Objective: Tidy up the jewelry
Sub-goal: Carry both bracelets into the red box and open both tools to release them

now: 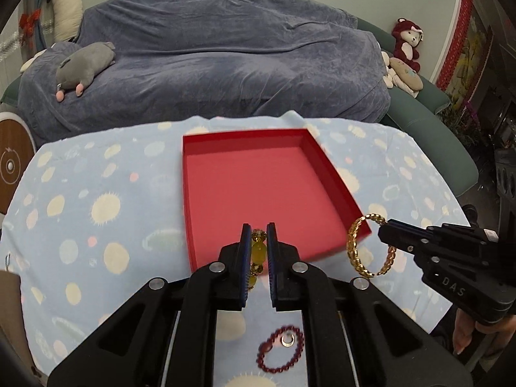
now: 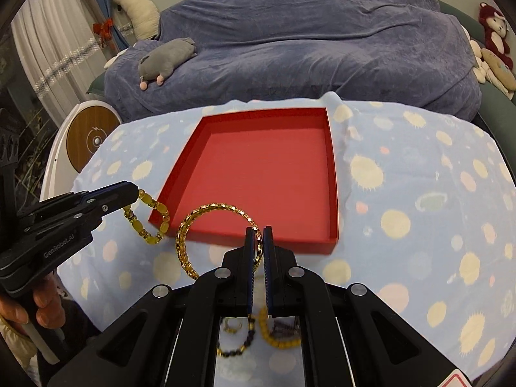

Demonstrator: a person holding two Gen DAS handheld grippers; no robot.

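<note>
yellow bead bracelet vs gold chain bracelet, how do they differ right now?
The yellow bead bracelet is chunky amber beads with small spacers; the gold chain bracelet is flat metal links. Bead bracelet hangs from the left claw, chain from the right claw. The chain loop looks larger. Both are held above the cloth by the red tray's near edge.

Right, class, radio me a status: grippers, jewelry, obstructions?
Left gripper shut on yellow bead bracelet. Right gripper shut on gold chain bangle. Red tray empty, path clear.
</note>
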